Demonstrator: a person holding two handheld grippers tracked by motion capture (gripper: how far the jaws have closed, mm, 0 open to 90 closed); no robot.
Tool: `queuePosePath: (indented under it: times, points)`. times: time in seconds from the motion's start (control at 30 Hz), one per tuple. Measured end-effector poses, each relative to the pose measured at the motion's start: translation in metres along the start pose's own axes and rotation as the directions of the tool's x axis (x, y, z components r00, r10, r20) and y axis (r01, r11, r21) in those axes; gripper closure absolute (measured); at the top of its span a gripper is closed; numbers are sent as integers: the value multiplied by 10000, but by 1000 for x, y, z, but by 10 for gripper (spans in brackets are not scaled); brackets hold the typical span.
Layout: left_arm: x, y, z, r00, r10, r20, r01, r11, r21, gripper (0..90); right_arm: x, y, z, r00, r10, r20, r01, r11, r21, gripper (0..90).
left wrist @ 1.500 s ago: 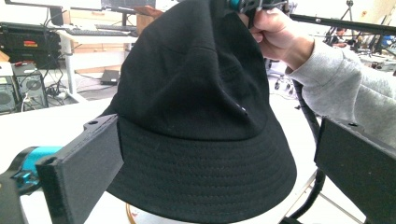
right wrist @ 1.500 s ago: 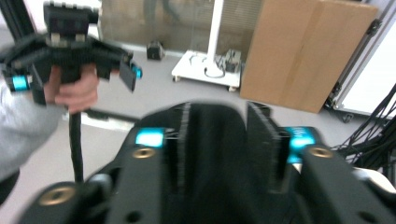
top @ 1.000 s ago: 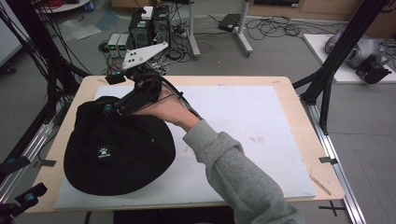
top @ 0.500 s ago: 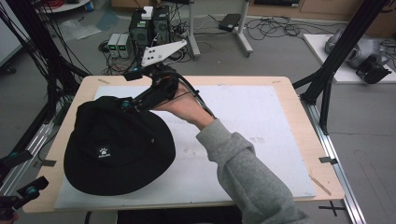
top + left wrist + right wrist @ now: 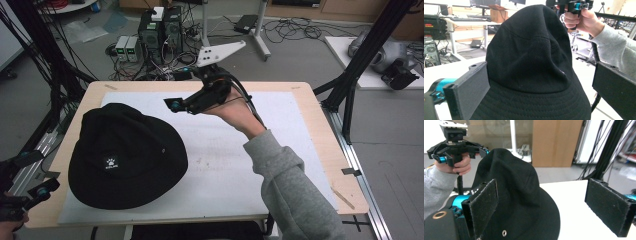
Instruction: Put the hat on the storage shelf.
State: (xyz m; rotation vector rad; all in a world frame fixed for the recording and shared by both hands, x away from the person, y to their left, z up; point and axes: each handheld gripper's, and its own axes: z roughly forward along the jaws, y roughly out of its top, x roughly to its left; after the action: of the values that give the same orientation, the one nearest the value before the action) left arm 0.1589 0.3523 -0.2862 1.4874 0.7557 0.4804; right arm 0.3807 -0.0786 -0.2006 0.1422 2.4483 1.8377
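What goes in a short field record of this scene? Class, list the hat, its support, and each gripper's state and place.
object: black hat, crown up, small white logo on the near side
support: white mat on a wooden table
right gripper: fingers open, holding nothing, raised by the hat's far right side, clear of it
left gripper: fingers open, holding nothing, off the table's near left corner, aimed at the hat
contact: neither gripper touches the hat
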Motion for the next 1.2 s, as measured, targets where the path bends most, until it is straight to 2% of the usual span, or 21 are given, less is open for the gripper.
queuePosePath:
  times: [0.2, 0.33, 0.6, 0.7, 0.83, 0.87, 1.1, 1.2]
  points:
    - [5, 2, 5, 10000, 17, 92, -17, 10000, -56, 17, -6, -17, -29, 9977, 365, 577, -364, 9993, -25, 109]
    - [10, 2, 6, 10000, 17, -19, -16, 10000, 21, 17, -7, -31, -50, 9941, 574, 916, -578, 9983, 17, 109]
    - [14, 4, 10, 10000, -20, -60, 20, 10000, -47, 17, -7, -65, -97, 9806, 902, 1739, -886, 9959, -168, 109]
    - [16, 4, 13, 10000, -4, -12, 4, 10000, -21, 17, -5, -77, -114, 9738, 1082, 2002, -1050, 9941, -266, 109]
    - [19, 5, 16, 10000, 14, 2, -14, 10000, 31, 17, -1, -91, -134, 9608, 1228, 2487, -1228, 9923, -157, 109]
    - [19, 5, 16, 10000, 5, -1, -5, 10000, 20, 17, 1, -97, -140, 9553, 1323, 2643, -1318, 9911, -195, 109]
    - [24, 5, 20, 9999, 31, 98, -31, 10000, -14, 17, 6, -120, -162, 9368, 1516, 3152, -1489, 9883, -328, 109]
    - [24, 5, 22, 9997, 97, 212, -98, 9999, 44, 17, 10, -126, -171, 9188, 1561, 3625, -1512, 9876, -422, 109]
